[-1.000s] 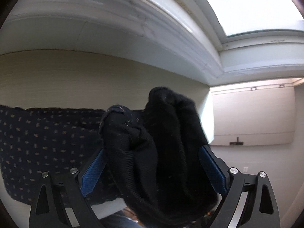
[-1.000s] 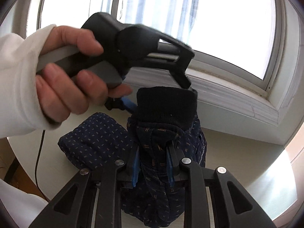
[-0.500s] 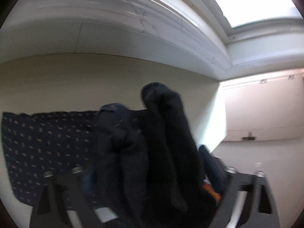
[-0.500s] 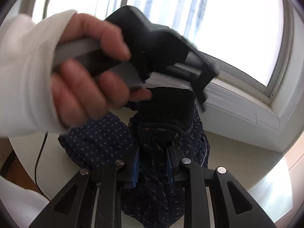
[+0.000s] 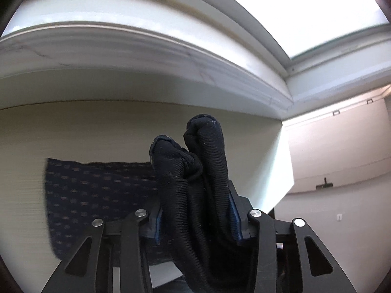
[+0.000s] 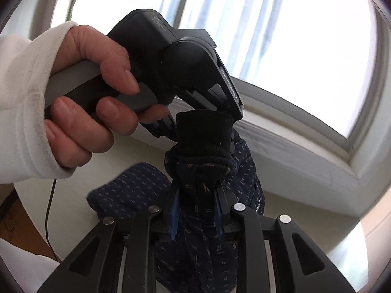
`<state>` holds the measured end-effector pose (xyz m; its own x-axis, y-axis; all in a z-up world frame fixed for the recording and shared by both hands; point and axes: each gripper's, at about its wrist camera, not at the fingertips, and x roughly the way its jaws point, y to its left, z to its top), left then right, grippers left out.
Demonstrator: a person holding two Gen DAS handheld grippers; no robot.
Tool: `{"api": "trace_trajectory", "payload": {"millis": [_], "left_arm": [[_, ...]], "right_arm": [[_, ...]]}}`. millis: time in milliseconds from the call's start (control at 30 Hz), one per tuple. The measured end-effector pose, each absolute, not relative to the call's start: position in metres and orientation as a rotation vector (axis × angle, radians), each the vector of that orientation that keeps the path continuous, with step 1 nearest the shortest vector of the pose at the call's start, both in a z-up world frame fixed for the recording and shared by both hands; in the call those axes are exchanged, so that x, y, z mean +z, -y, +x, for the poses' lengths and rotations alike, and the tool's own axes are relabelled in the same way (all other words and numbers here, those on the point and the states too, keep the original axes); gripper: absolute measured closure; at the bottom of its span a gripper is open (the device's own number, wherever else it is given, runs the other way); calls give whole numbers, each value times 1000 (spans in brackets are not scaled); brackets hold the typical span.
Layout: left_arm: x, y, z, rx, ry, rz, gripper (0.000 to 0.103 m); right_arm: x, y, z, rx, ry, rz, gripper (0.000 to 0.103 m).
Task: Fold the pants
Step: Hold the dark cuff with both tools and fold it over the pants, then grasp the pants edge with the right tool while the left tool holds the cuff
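The pants are navy with small tan dashes and have black ribbed cuffs [image 5: 205, 161]. In the left wrist view the bunched cuffs stand between the blue pads of my left gripper [image 5: 195, 214], whose jaws are closing and press the cloth from both sides. Behind them the patterned pants [image 5: 97, 190] lie on the pale table [image 5: 97, 131]. In the right wrist view my right gripper [image 6: 196, 210] is shut on a fold of patterned cloth just below the black cuff [image 6: 204, 131]. The left gripper [image 6: 202, 122], held by a hand [image 6: 92, 112] in a white sleeve, grips that cuff from above.
A white window sill [image 5: 146, 56] and a bright window run along the far side of the table. A thin dark cable [image 6: 48, 219] hangs over the table's left edge. The table's right edge [image 5: 281, 195] drops off beside a pale wall.
The left gripper's jaws have come in from wide apart onto the black cuffs. The left hand has risen and shifted. The patterned cloth on the table has slid with it.
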<state>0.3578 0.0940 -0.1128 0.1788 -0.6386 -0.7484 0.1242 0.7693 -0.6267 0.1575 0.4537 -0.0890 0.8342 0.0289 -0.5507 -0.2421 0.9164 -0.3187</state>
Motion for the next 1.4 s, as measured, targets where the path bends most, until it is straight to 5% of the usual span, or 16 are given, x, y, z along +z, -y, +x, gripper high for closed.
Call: {"api": "trace_trajectory", "payload": {"millis": [367,933,1400], "left_arm": [[-179,-214,352,-418,-1349,-515,63],[-250,-253,347,-418,-1389,-466,65],[-239,-220,339,-391,-1320,-318,56]], "right_arm": [[-143,-539,187,324,-679,-428,83],[-212,-554,228,422,-928,-354,81],[-145,-456,240,376,-948,19,71]]}}
